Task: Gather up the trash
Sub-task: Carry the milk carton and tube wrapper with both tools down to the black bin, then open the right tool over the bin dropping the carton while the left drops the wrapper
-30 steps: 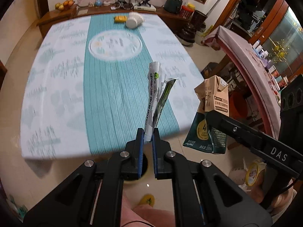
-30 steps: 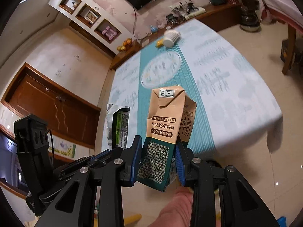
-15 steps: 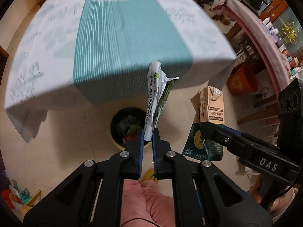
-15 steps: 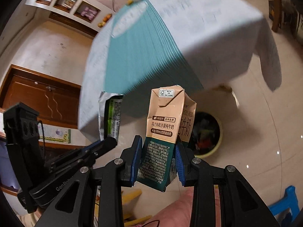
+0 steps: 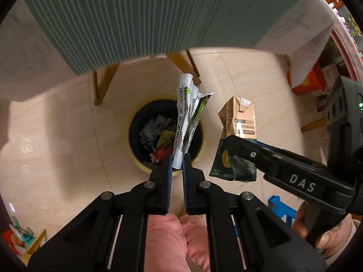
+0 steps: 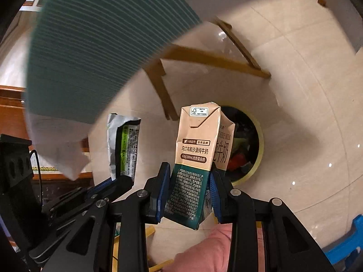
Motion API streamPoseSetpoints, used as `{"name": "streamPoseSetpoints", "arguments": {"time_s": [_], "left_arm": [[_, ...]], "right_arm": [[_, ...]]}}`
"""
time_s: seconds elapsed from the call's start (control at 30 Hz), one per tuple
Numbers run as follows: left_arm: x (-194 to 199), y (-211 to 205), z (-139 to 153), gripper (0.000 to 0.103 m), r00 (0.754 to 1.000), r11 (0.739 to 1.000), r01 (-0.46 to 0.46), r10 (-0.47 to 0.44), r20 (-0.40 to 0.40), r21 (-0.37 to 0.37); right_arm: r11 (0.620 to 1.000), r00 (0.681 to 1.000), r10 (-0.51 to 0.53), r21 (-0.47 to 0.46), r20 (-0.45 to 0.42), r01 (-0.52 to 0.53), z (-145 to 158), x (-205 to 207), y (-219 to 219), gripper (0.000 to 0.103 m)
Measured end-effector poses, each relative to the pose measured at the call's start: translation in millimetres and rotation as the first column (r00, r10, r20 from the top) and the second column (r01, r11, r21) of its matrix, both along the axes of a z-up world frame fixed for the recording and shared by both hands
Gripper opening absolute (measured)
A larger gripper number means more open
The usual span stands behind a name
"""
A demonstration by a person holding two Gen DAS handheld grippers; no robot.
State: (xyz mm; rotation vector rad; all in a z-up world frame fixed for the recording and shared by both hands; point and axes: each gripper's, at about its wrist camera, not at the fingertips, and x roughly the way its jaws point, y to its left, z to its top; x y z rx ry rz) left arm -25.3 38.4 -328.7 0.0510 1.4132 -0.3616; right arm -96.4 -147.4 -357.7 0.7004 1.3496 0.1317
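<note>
Glossy beige floor tiles [image 5: 56, 136] fill both views, with the hanging edge of a teal-striped tablecloth [image 5: 158, 11] overhead and light wooden table legs [image 5: 104, 83] beneath it. On the floor stands a round waste bin [image 5: 133, 156] with a yellowish rim and dark liner, already holding crumpled scraps, among them something red and something yellow-green.

Straight ahead of the left tongs [image 5: 177, 165], the bin sits directly beyond the fingertips. These tongs are clamped onto the lower end of a crumpled silver-and-white snack wrapper [image 5: 183, 113] with green print, which sticks out from the blue pads and overlaps the bin's opening in the left wrist view. From the right wrist view the same wrapper shows to the left, its open silver top pointing away from the tongs.

To the right of the left tongs, the right tongs [image 6: 189, 190] are closed on a milk carton [image 6: 195, 149], tan on top and dark green below, printed with Chinese text and "PURE MILK". The blue pads press its green lower half from both sides; its folded top points away from the tongs. Beyond and slightly right of the carton lies the bin, partly hidden behind it.

A hand [image 5: 326, 238] grips the right tool's handle. Pink trouser legs [image 5: 172, 240] show below both tongs, and a blue plastic object [image 5: 279, 206] sits on the floor to the right.
</note>
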Motion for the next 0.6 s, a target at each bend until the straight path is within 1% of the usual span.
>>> {"name": "streamPoseSetpoints", "arguments": {"time_s": [0.07,0.17,0.3,0.33,0.37,0.4,0.43,0.47,0.5,0.57,0.6], "left_arm": [[3.3,-0.6,-26.2,0.006,1.000,1.000,0.000,0.000,-0.007,0.007],[9.3,-1.2,-58.2,0.006,1.000,1.000,-0.008,0.008,-0.015,0.007],[16.0,-0.8,-91.3,0.008,0.999,1.000,-0.021,0.021,-0.034,0.001],[18.5,1.3,-98.5,0.013,0.999,1.000,-0.028,0.028,-0.046,0.001],[19.2,3.0,-105.3,0.026,0.998,0.999,-0.034,0.034,-0.055,0.006],[17.4,6.4,-111.1,0.033,0.998,0.999,-0.039,0.039,-0.058,0.010],[17.9,8.6,-116.6,0.045,0.997,0.999,-0.047,0.048,-0.052,0.022],[17.9,10.4,-120.5,0.049,0.998,0.998,-0.051,0.052,-0.041,0.028],[19.8,12.0,-123.0,0.050,0.998,0.998,-0.051,0.052,-0.033,0.030],[20.4,14.6,-129.0,0.062,0.999,0.998,-0.048,0.049,-0.024,0.049],[20.5,16.0,-128.9,0.063,0.999,0.997,-0.051,0.051,-0.014,0.053]], "right_arm": [[1.000,1.000,0.001,0.008,-0.022,-0.001,-33.4,1.5,3.1,0.032],[1.000,0.999,0.011,0.020,-0.044,-0.010,-66.9,10.1,12.9,0.032],[0.999,0.997,0.042,0.023,-0.066,-0.040,-106.8,20.8,28.4,0.035],[0.999,0.996,0.041,0.020,-0.077,-0.039,-114.2,23.4,28.5,0.037],[0.999,0.996,0.039,0.021,-0.083,-0.038,-119.8,25.1,29.9,0.041],[0.999,0.996,0.038,0.022,-0.085,-0.036,-124.2,29.0,33.5,0.047],[0.999,0.996,0.037,0.021,-0.084,-0.035,-129.6,30.0,34.7,0.050],[0.999,0.996,0.036,0.015,-0.080,-0.035,-131.3,31.2,36.0,0.055],[0.999,0.996,0.035,0.011,-0.077,-0.034,-133.4,32.5,37.0,0.057],[0.999,0.997,0.033,0.006,-0.066,-0.033,-137.9,36.2,35.9,0.058],[1.000,0.998,0.031,-0.001,-0.053,-0.031,-137.5,36.0,35.9,0.058]]}}
